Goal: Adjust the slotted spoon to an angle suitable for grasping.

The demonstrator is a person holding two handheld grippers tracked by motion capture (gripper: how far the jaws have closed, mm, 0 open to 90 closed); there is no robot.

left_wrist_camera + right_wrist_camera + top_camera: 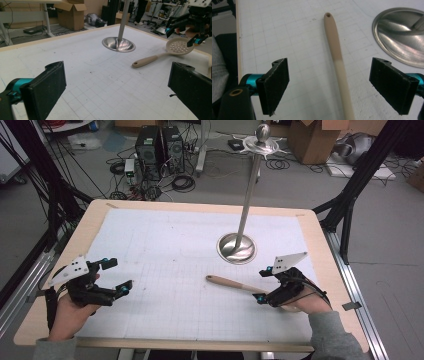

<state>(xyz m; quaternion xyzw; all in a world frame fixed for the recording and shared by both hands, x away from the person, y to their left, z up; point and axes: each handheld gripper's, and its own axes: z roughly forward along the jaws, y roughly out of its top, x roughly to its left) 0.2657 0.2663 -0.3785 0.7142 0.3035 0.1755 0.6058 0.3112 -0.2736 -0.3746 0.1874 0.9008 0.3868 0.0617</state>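
Observation:
A beige skimmer spoon (160, 56) lies flat on the white gridded mat (165, 250), its handle (227, 282) pointing left and its perforated head toward the right edge. My right gripper (261, 285) hovers over the handle with its jaws wide apart. In the right gripper view the handle (334, 40) runs up between the two pads (275, 85), which do not touch it. My right hand hides the spoon's head in the high view. My left gripper (120, 275) stands open at the near left, nothing between its jaws (117, 85).
A shiny metal stand with a round dished base (236, 249) and a tall pole (248, 195) rises from the mat just behind the spoon. The wooden table edge (200, 345) runs along the front. Boxes, computers and cables sit on the floor beyond the table.

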